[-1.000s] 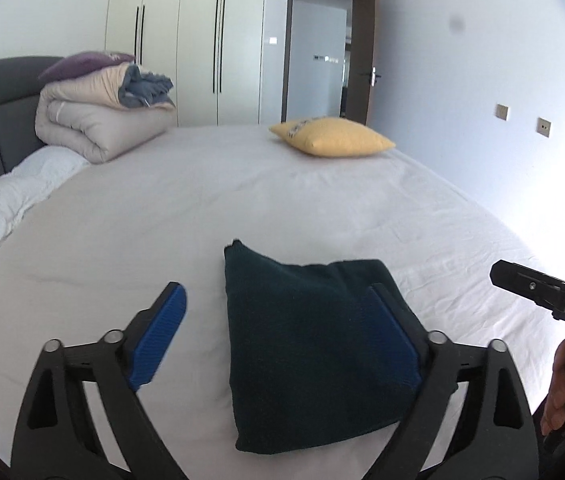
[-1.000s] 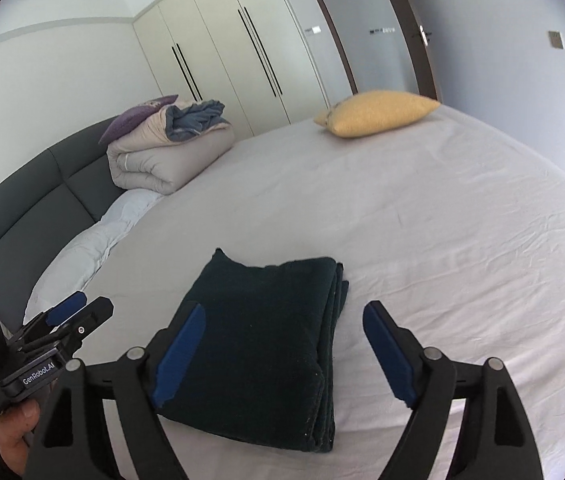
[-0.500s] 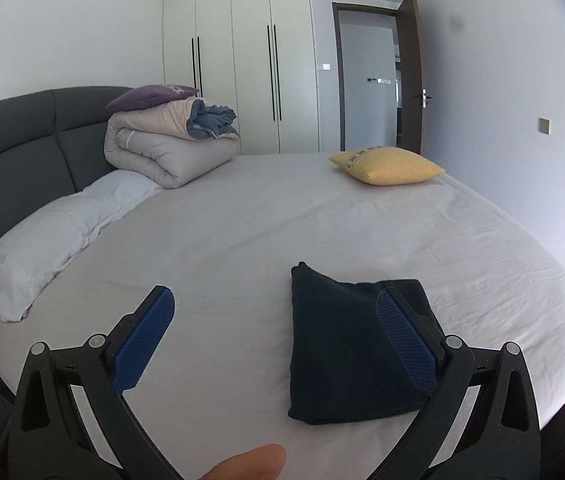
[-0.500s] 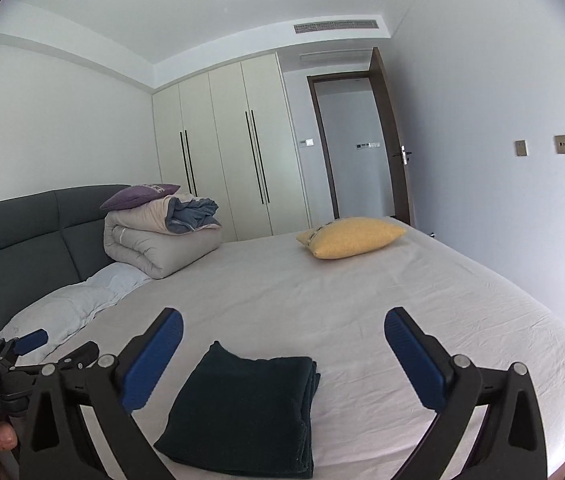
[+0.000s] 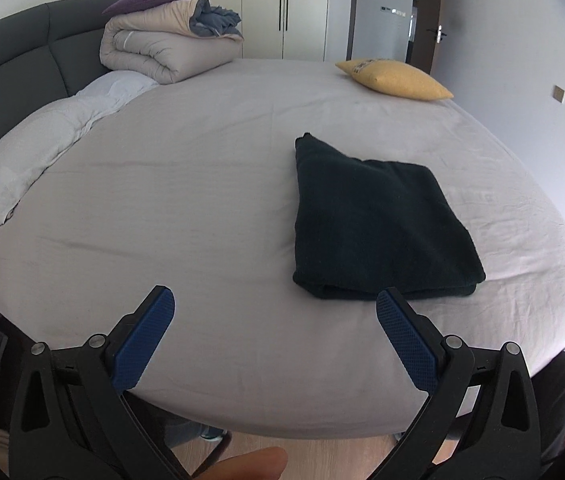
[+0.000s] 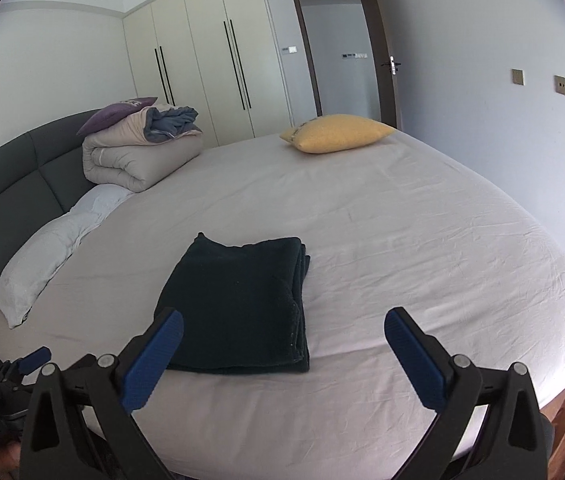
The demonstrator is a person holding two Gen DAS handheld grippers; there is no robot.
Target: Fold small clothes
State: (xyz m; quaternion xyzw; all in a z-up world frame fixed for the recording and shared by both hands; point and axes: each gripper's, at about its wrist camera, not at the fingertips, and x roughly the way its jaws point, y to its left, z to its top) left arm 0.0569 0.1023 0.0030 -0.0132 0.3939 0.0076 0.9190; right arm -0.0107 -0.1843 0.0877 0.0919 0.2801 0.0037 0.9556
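Note:
A dark green garment (image 5: 378,220) lies folded into a flat rectangle on the pale bed sheet (image 5: 186,200); it also shows in the right wrist view (image 6: 238,304). My left gripper (image 5: 274,312) is open and empty, held back near the bed's front edge, clear of the garment. My right gripper (image 6: 284,332) is open and empty, above the front edge just right of the garment. The left gripper also shows at the lower left of the right wrist view (image 6: 34,358).
A rolled duvet with a purple cushion (image 6: 142,144) sits by the dark headboard (image 6: 14,184). A white pillow (image 6: 42,256) lies at the left. A yellow pillow (image 6: 338,132) lies at the far side. Wardrobes (image 6: 202,68) and a door (image 6: 334,52) stand behind.
Both grippers have pulled back from the folded garment toward the bed's front edge. The garment lies still on the sheet.

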